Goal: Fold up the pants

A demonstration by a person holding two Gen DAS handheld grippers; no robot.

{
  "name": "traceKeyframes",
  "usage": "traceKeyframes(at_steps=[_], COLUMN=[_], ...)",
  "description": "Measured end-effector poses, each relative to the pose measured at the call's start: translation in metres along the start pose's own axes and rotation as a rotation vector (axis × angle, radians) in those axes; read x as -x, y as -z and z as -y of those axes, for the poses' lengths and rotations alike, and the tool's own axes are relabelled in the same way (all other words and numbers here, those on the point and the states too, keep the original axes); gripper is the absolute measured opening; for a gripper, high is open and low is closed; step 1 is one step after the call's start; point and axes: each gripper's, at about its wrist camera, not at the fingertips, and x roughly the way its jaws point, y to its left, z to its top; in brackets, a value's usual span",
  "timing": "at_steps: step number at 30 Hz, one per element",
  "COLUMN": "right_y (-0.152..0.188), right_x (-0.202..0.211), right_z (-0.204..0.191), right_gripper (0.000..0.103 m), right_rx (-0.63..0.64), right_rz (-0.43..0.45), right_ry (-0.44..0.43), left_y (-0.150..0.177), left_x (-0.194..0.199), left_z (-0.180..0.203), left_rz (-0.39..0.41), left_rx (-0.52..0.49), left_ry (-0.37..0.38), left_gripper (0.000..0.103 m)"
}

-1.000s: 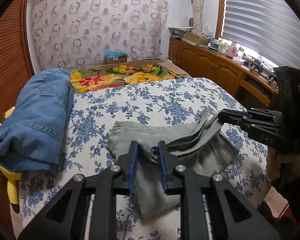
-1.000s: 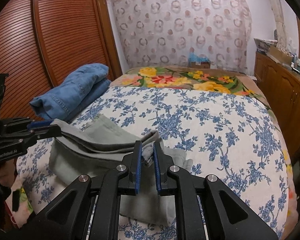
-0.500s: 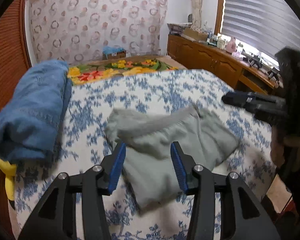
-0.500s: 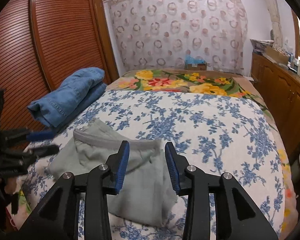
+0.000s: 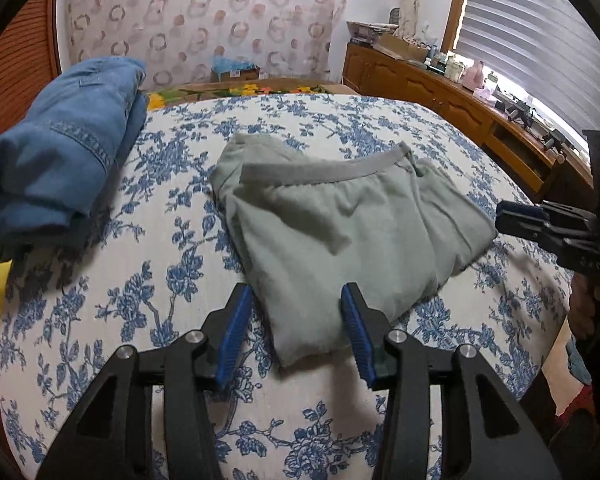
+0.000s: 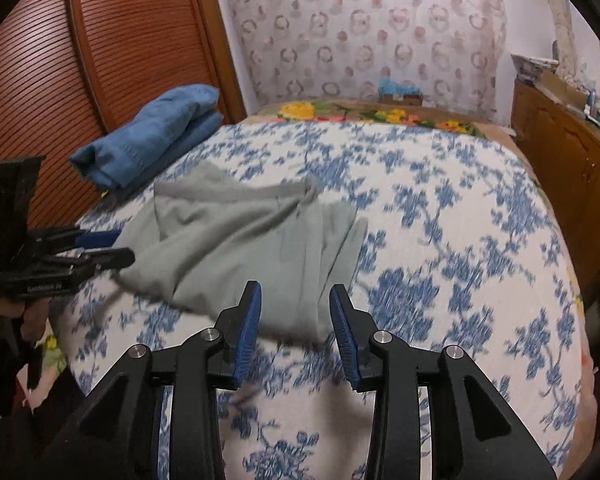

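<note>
— Where the blue-flowered white bedspread [image 5: 140,280] is bare of other laundry, what lies on it?

— Folded grey-green soft cotton pants [image 5: 340,232], flat near the front edge of the bed, with the elastic waistband [image 5: 320,170] on top and facing the far wall. A near corner of the fold points toward the left gripper.

— And the left gripper [image 5: 296,336]?

— Its blue-padded black jaws stand spread, one on either side of that near corner, with nothing pinched; the pads do not press the cloth.

— The right gripper [image 6: 294,328]?

— Also spread and empty, hanging just over the near edge of the pants in its own view. From the left wrist view it shows at the right, close beside the right edge of the fold. That picture is blurred.

— Anything else on the bed?

— A folded blue denim garment [image 5: 56,152] lies to the left of the pants, well apart, beside the brown slatted wooden door [image 6: 60,60].
</note>
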Motion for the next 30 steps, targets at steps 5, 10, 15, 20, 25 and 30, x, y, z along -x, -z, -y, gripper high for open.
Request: traceKeyframes(at_steps=[5,10,15,20,25,30], right_y=[0.004,0.007,0.010,0.007,0.005,0.001], right_x=[-0.006,-0.011,-0.011,0.008,0.018,0.015], right_z=[-0.001,-0.001,0.002,0.010,0.026,0.014], right_gripper=[0.028,0.019,0.012,0.000,0.000,0.000], right_rx=[0.018,0.025,0.021,0.017,-0.030,-0.018], right_rz=[-0.028,-0.050,-0.054,0.026,0.033,0.044], right_ry=[0.000,0.014,0.006,0.101,0.085,0.021], left_y=[0.001,0.001,0.001,0.002,0.001,0.001], left_x=[-0.006,-0.006,-0.006,-0.006,-0.004,-0.001], left_z=[-0.001,-0.001,-0.001,-0.001,-0.003,-0.002], left_rz=[-0.005,-0.004,0.001,0.012,0.009,0.007], left_rx=[0.009,0.006,-0.001,-0.011,0.001,-0.003], left_ry=[0.007,0.010,0.006,0.001,0.005,-0.004], left_gripper=[0.046,0.046,0.046,0.046,0.046,0.046])
